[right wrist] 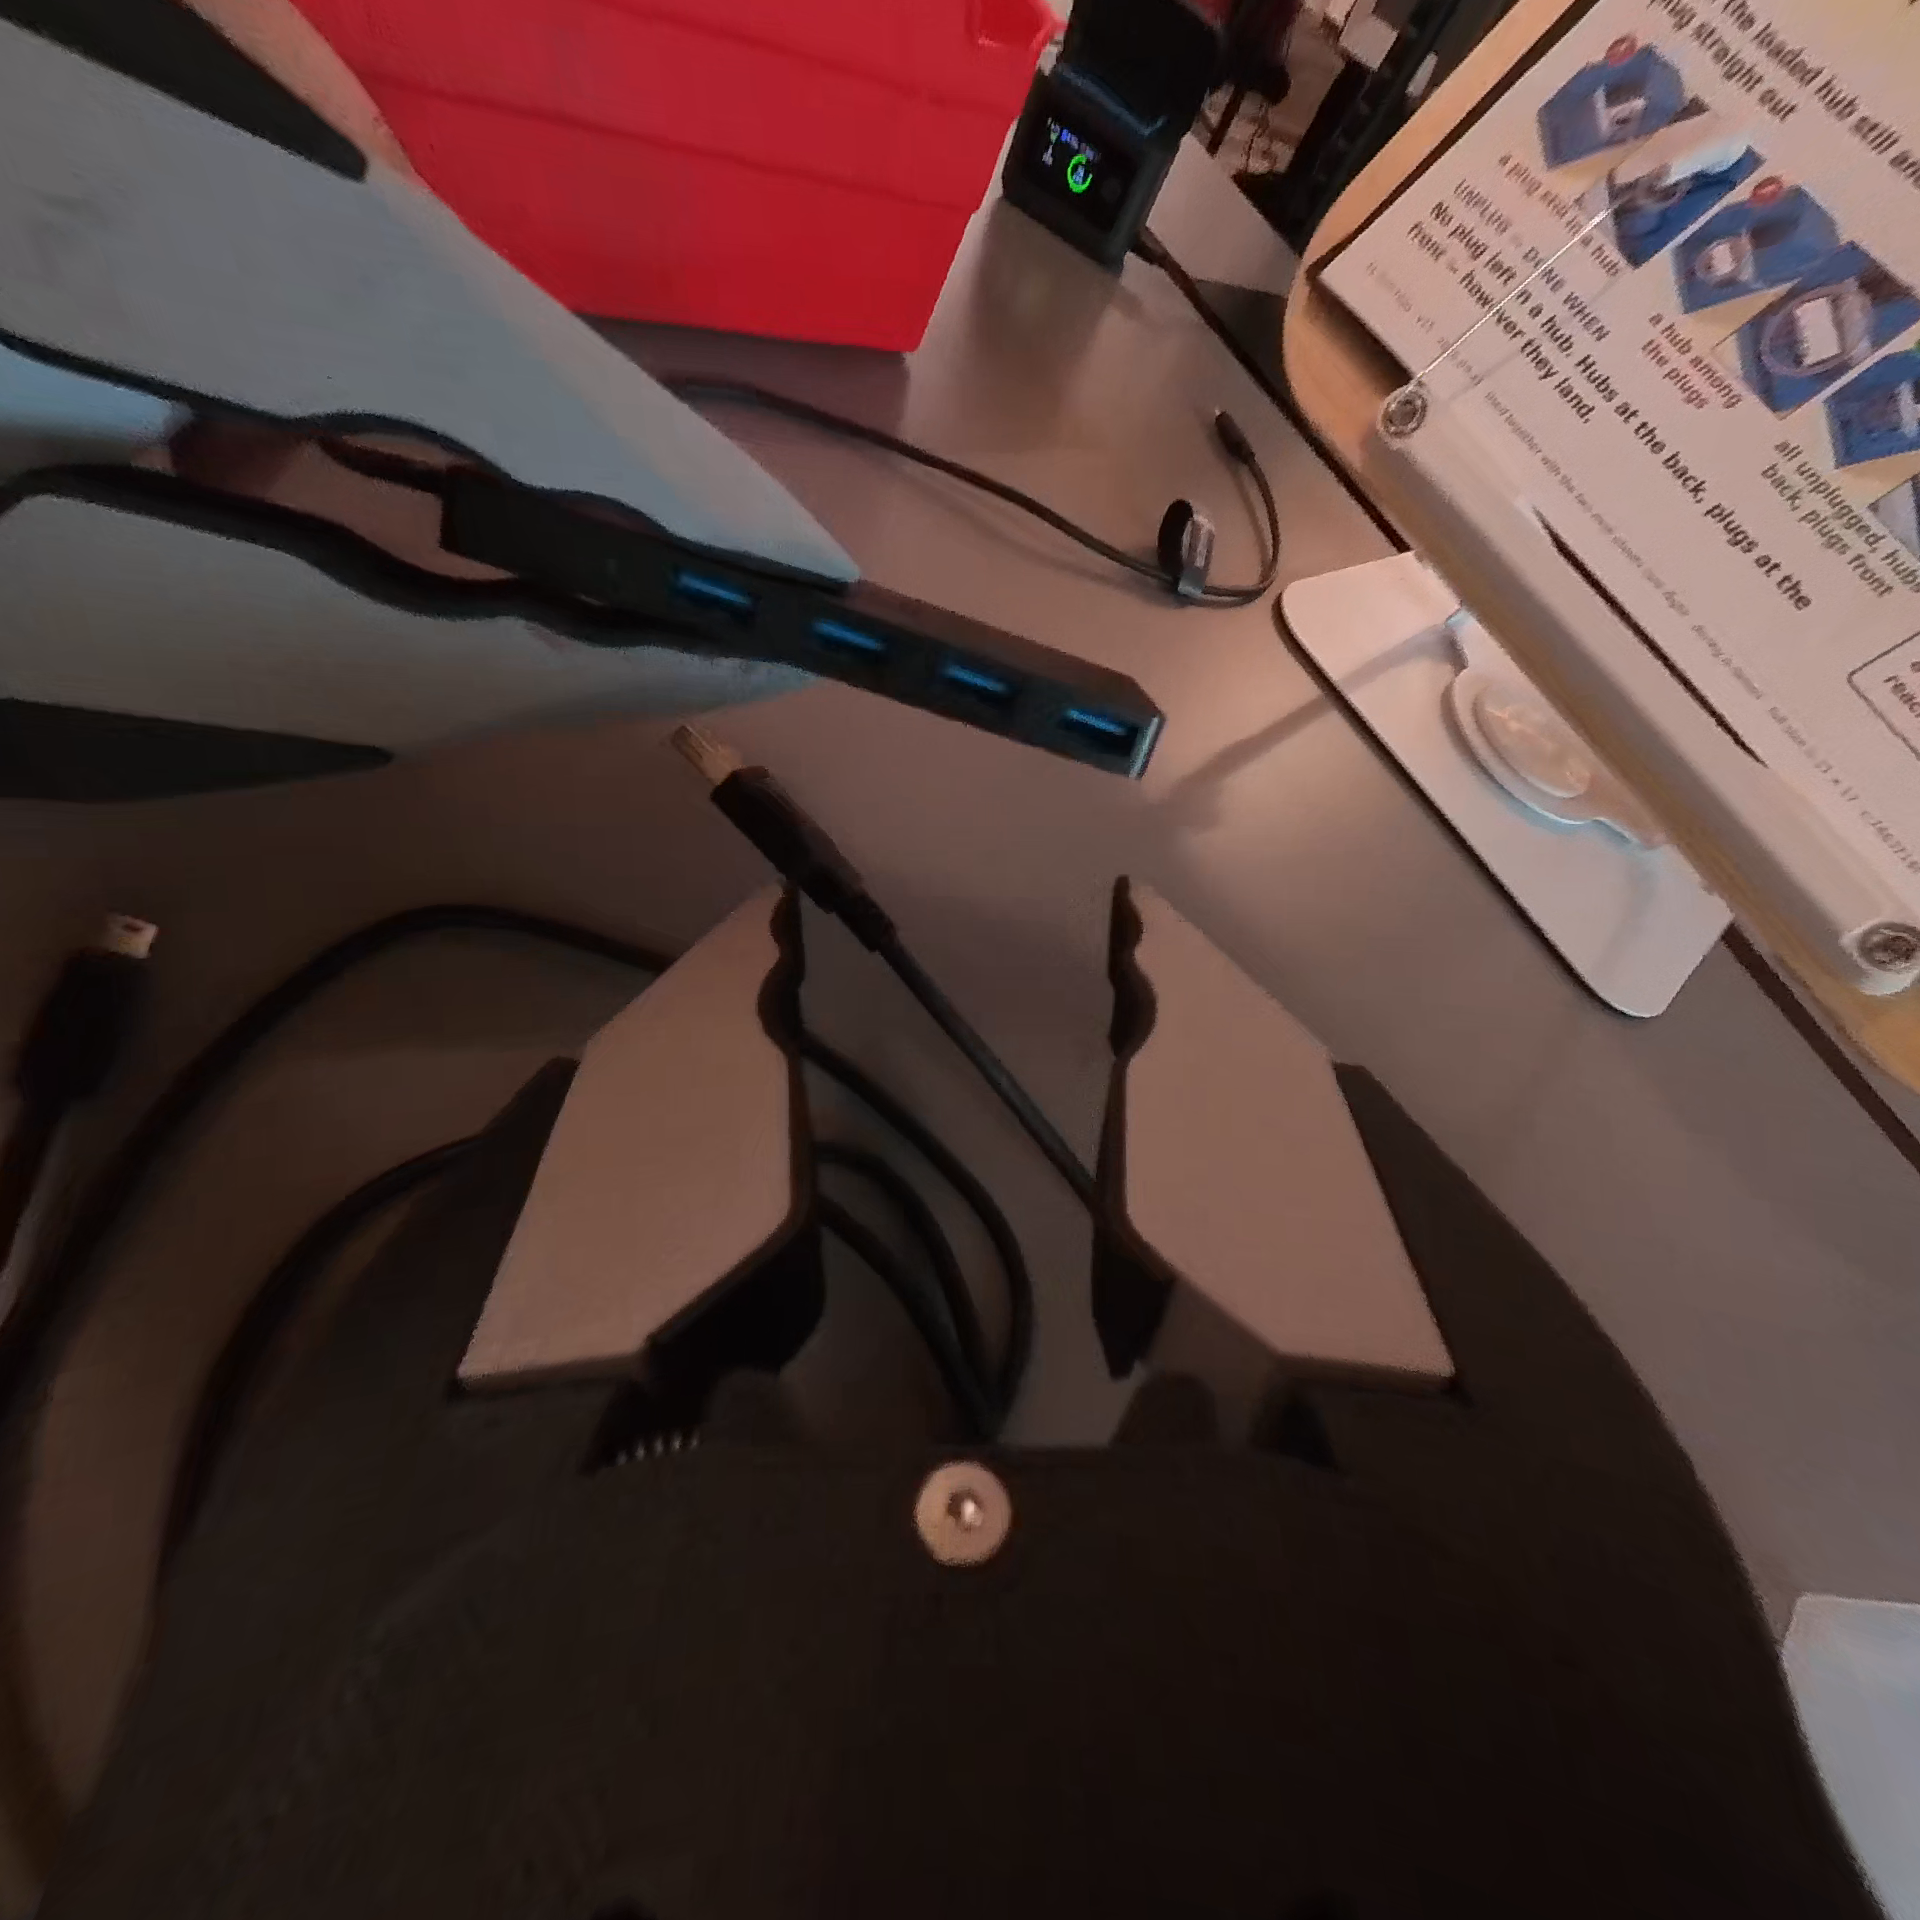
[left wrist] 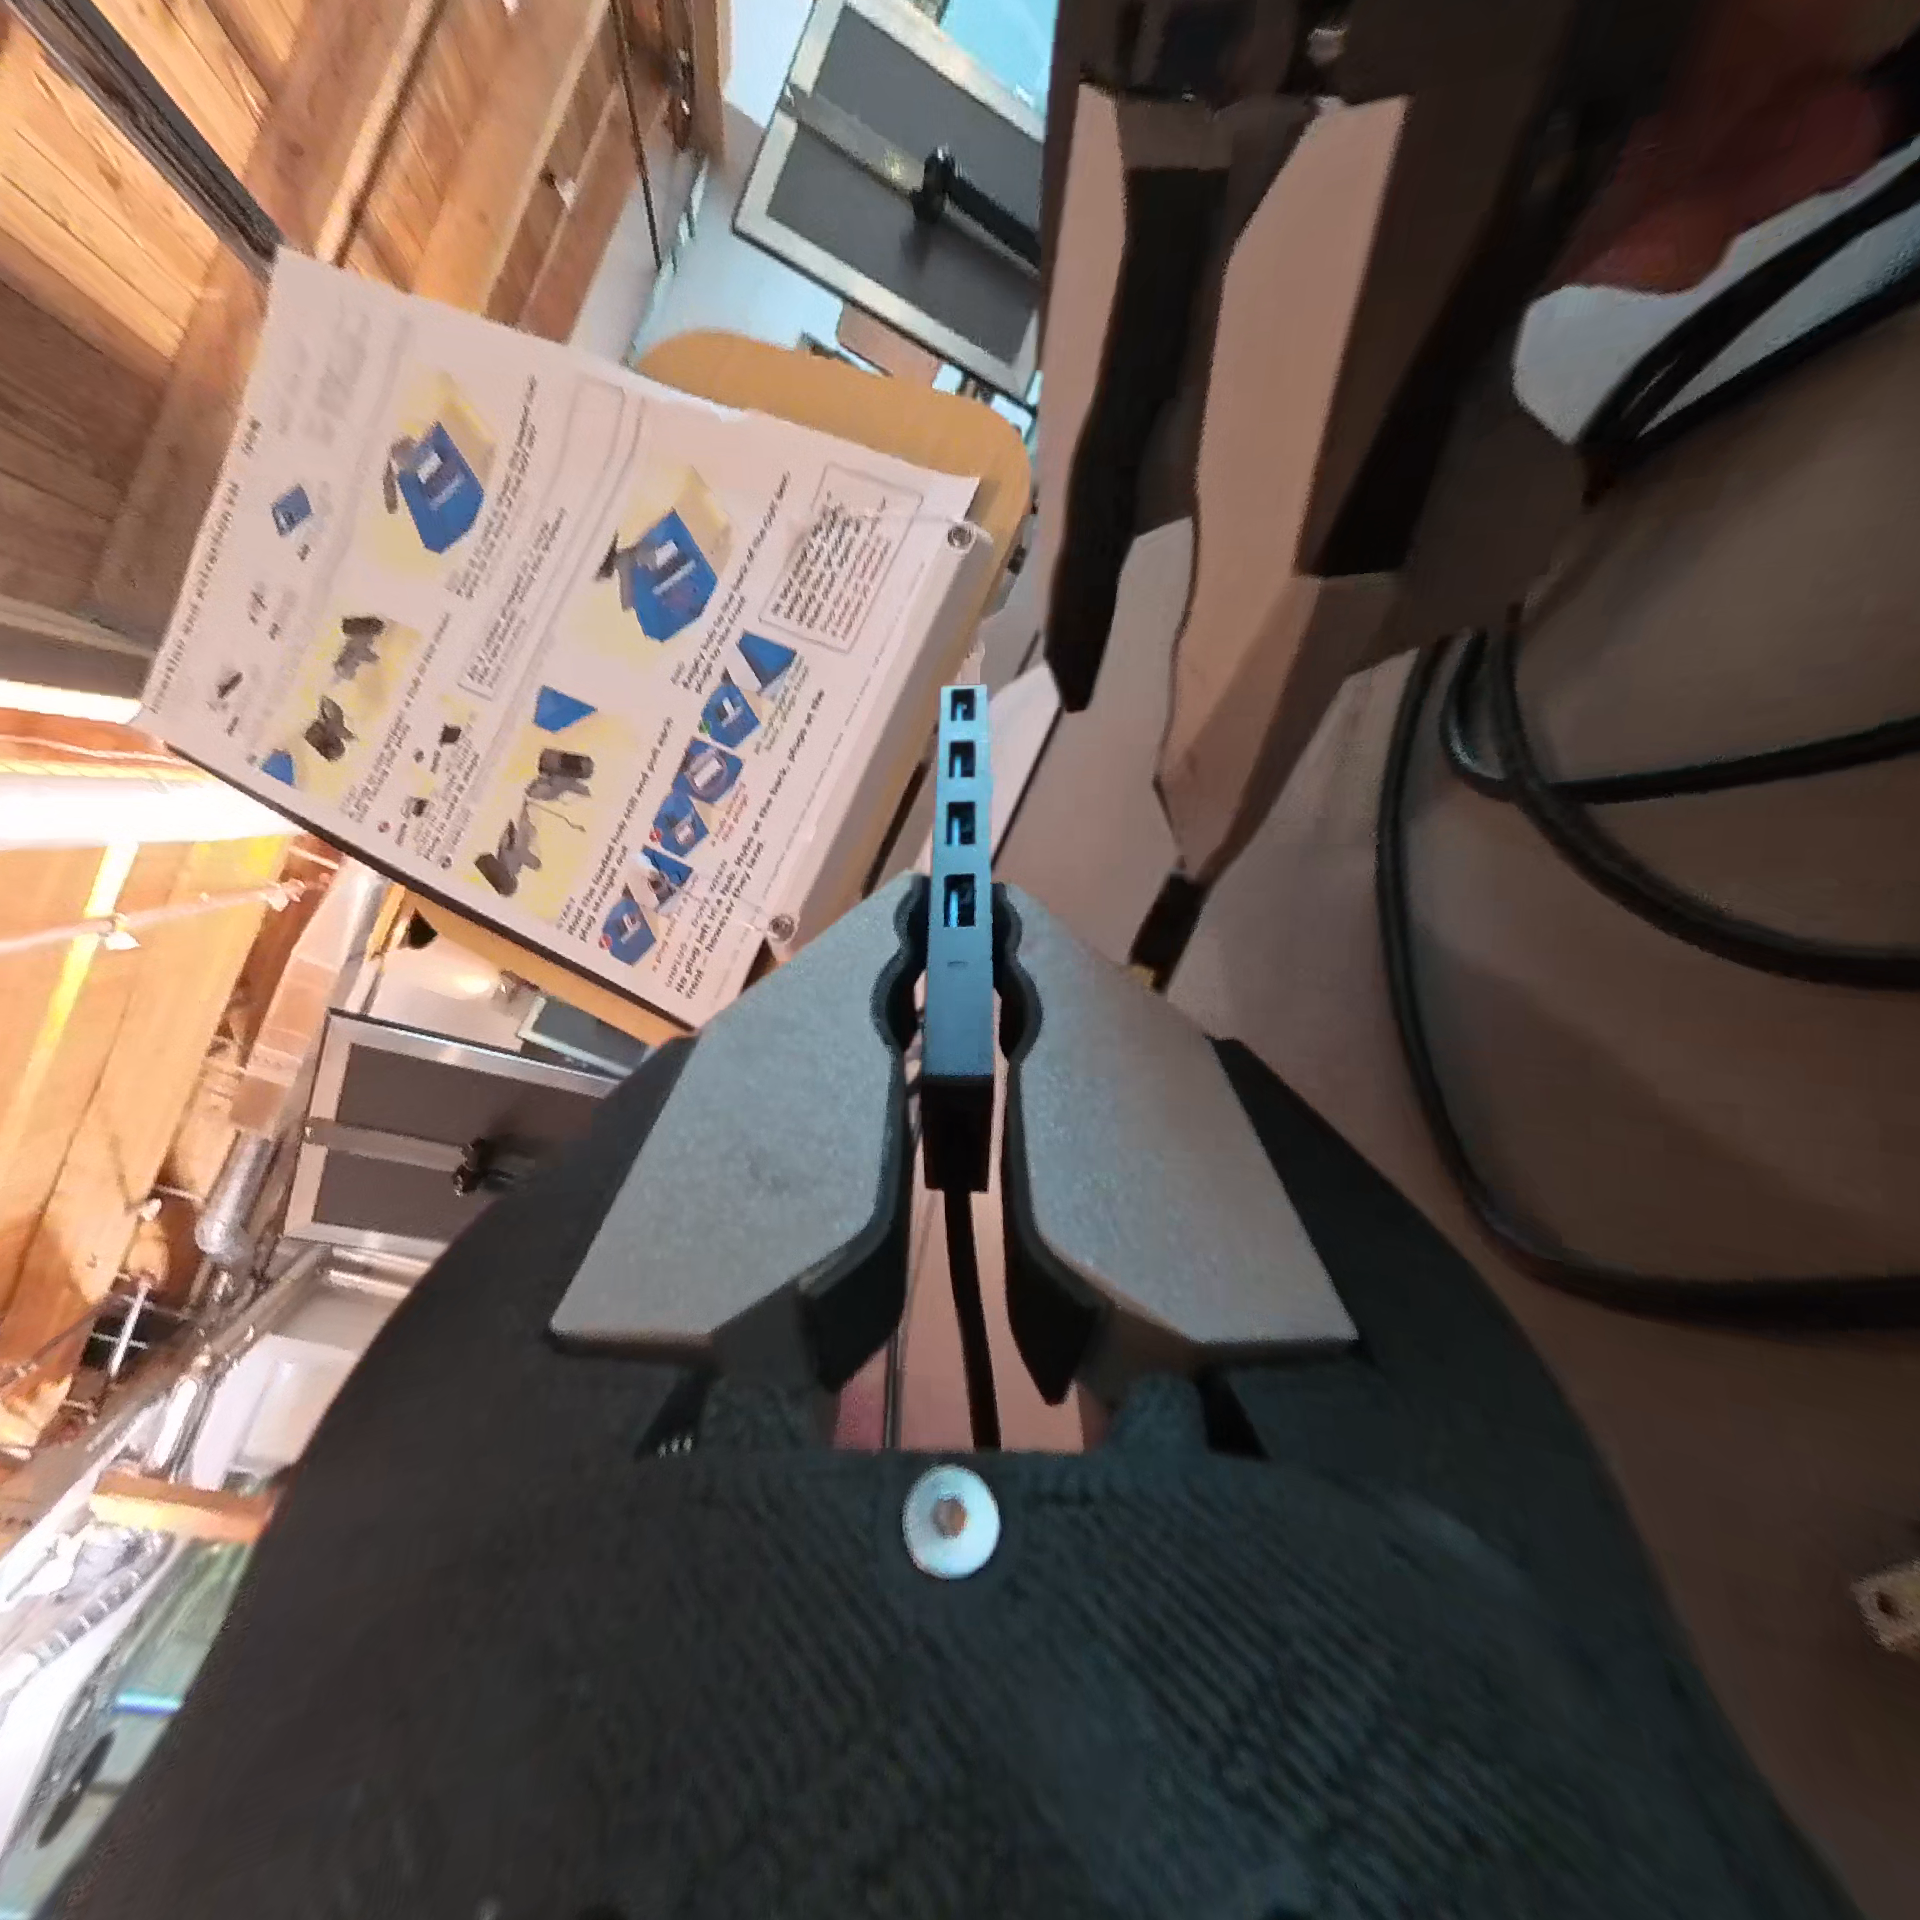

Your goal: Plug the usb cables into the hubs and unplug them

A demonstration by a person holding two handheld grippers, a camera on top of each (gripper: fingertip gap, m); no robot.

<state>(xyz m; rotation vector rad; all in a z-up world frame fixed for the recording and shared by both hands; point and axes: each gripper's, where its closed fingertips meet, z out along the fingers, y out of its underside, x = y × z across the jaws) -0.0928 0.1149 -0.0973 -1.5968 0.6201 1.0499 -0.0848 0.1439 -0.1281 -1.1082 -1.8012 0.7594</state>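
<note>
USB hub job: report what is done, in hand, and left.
Done: left gripper is shut on the hub, lifted. All four ports look empty. In hand: right gripper, open, hangs over a USB plug on the table. Left: grasp it, insert, unplug; another plug waits.

Left wrist view: bright, warm glare along the left edge; printed sheet (left wrist: 561, 644) softly blurred.
Right wrist view: dimmer, table (right wrist: 1039, 343) in brownish shade; hub (right wrist: 935, 655) smeared by blur.
Edges: wide-angle bending in both.
Shadows: soft, under the white stand (right wrist: 1382, 623).
</note>
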